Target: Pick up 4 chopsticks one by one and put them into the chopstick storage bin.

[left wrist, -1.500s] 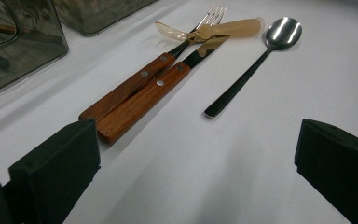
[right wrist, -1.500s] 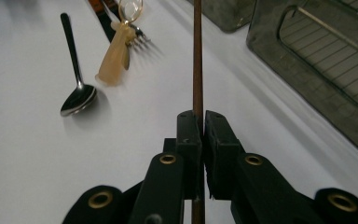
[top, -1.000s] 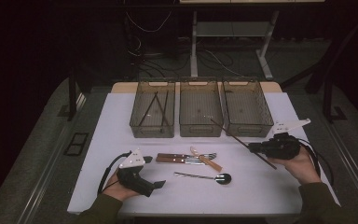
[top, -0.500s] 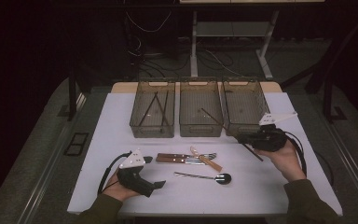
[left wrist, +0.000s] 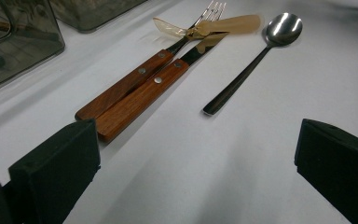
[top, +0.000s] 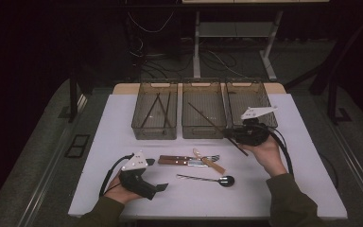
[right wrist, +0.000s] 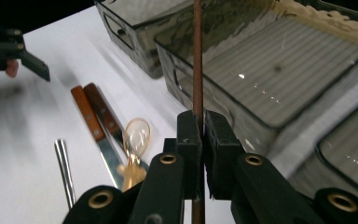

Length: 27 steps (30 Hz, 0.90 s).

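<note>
The right gripper [top: 234, 134], a black two-jaw tool with a grey three-cornered plate on top, is clamping a thin dark brown wooden chopstick [top: 207, 119] between its jaws; in the right gripper view the jaws are pressing together on the chopstick [right wrist: 197, 70], which is running straight up between them. In the high view the chopstick is slanting across the middle one of three smoky transparent plastic bins [top: 203, 132] standing side by side at the far side of the white table [top: 302, 156], its far end lying over that bin and its near end sticking out past the gripper over the table. The leftmost bin [top: 139, 127] is holding several more dark sticks. The left gripper [top: 160, 187] is resting low at the near left of the table, and in the left gripper view its black jaws are standing wide apart with nothing between them. Ahead of it, two wooden-handled pieces of cutlery [left wrist: 130, 91] are lying side by side, touching, with a translucent amber plastic spoon [left wrist: 205, 25] lying across their metal ends, and a steel spoon [left wrist: 256, 51] is lying just beside them.
</note>
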Tool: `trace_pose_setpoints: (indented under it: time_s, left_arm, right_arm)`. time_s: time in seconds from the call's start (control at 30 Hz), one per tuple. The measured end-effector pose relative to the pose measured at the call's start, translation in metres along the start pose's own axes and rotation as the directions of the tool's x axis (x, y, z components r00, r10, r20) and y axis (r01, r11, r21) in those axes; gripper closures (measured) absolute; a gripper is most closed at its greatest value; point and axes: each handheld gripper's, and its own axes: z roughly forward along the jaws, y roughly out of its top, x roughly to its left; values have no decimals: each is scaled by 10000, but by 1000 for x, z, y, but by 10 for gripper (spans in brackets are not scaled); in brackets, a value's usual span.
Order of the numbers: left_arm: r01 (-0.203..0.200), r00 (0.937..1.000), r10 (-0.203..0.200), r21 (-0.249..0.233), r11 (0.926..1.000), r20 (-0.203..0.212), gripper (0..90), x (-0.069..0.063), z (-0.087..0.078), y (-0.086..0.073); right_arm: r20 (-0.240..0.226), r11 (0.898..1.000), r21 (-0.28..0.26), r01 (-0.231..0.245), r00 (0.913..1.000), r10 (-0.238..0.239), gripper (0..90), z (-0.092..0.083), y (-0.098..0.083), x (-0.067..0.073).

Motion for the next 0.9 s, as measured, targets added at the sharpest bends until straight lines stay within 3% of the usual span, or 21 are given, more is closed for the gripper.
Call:
trace_pose_setpoints:
  time_s: [0.37, 0.9]
  left_arm:
    - [-92, 10000, 92, 12, 10000, 12, 0, 0, 1, 0]
    - [-37, 10000, 36, 6, 10000, 37, 0, -1, 0, 1]
  right_arm:
    - [288, 9999, -91, 71, 9996, -68, 853, 24, 36, 11]
    - [529, 9979, -469, -447, 9975, 471, 853, 65, 80, 17]
